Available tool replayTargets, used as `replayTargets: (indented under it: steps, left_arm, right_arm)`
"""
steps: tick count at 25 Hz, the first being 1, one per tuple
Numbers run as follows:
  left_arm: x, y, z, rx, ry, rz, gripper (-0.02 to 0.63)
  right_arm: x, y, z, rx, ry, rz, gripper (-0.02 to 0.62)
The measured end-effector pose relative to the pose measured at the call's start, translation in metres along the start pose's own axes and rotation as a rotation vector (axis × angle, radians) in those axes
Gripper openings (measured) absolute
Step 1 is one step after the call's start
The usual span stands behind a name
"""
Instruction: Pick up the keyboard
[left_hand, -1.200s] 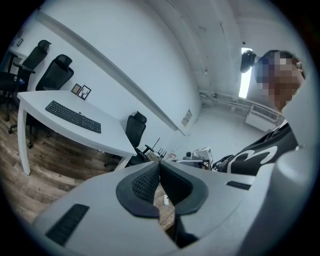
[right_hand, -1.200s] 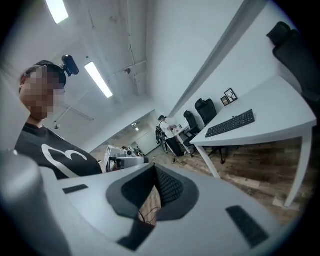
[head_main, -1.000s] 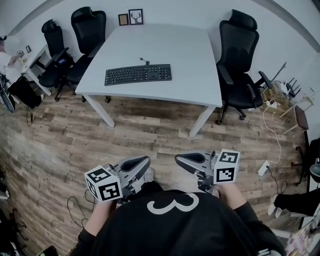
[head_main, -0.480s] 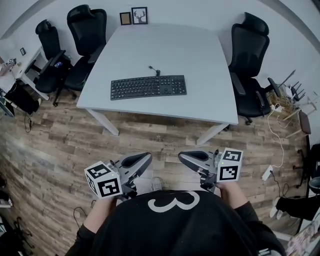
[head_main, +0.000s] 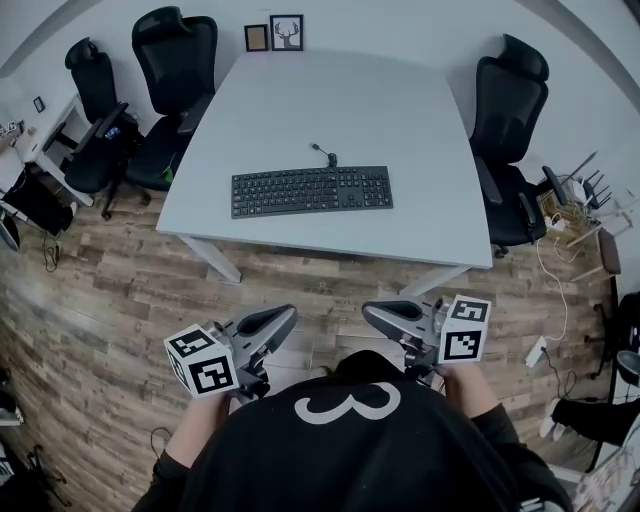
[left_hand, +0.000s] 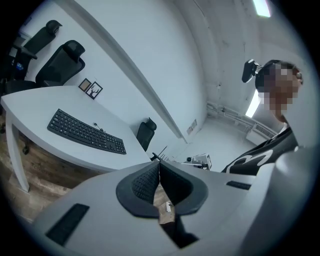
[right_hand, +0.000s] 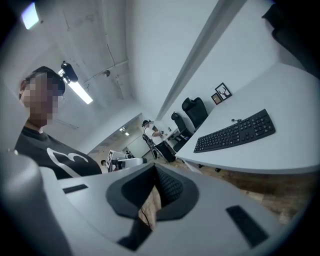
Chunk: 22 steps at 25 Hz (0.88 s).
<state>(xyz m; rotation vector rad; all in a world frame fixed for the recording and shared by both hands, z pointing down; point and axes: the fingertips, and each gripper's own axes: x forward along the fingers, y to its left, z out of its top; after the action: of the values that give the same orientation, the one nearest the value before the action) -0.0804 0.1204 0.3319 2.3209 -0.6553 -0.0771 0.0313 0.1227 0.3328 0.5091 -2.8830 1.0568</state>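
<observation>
Keyboard: We found the black keyboard (head_main: 311, 190) lying flat on the white table (head_main: 400, 100), in the half nearer to us, with its long side roughly along the near edge.
Cable: A thin dark cable (head_main: 322, 153) left the keyboard's far edge and curled a short way over the tabletop.
Contact: Nothing touched the keyboard, and both our grippers were well apart from it, on our side of the table and over the floor.
Left gripper: We held the left gripper (head_main: 285, 318) low in front of our body, pointing towards the table. Its ribbed pads (left_hand: 144, 181) were pressed together with nothing between them.
Right gripper: The right gripper (head_main: 375, 314) sat beside the left one at about the same height. Its jaws were likewise pressed together and empty.
Marker cubes: One marker cube (head_main: 203, 362) sat at the back of the left gripper, and another cube (head_main: 464, 330) at the back of the right.
Floor: Wood-patterned floor (head_main: 110, 290) lay under the table and under the grippers.
Chairs: Two black office chairs (head_main: 170, 70) stood at the table's left side, and one black chair (head_main: 510, 130) at its right.
Wall: Two small picture frames (head_main: 274, 34) stood against the wall at the table's far edge.
</observation>
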Motion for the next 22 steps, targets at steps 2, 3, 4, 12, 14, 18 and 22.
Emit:
replayTargets:
  steps: [2, 3, 4, 12, 14, 18, 22]
  left_arm:
    - [0.004, 0.006, 0.004, -0.001, -0.003, -0.006, 0.014]
    - [0.006, 0.009, 0.006, 0.002, -0.004, -0.005, 0.014]
    - [0.007, 0.013, 0.007, 0.002, -0.003, 0.001, 0.014]
    - [0.019, 0.053, 0.034, -0.024, -0.017, 0.062, 0.014]
    - [0.026, 0.064, 0.044, -0.036, -0.017, 0.075, 0.014]
    - [0.042, 0.084, 0.062, -0.039, -0.012, 0.095, 0.014]
    - [0.063, 0.106, 0.082, -0.055, -0.010, 0.108, 0.014]
  right_arm:
    - [0.002, -0.007, 0.005, 0.004, -0.005, -0.002, 0.009]
    - [0.003, -0.011, 0.007, 0.005, -0.006, -0.003, 0.009]
    - [0.005, -0.014, 0.009, 0.007, -0.005, -0.002, 0.009]
    - [0.030, -0.052, 0.033, 0.025, 0.016, 0.041, 0.009]
    - [0.036, -0.066, 0.045, 0.034, 0.015, 0.048, 0.009]
    - [0.047, -0.090, 0.067, 0.045, 0.019, 0.064, 0.009]
    - [0.054, -0.118, 0.087, 0.060, 0.027, 0.071, 0.009]
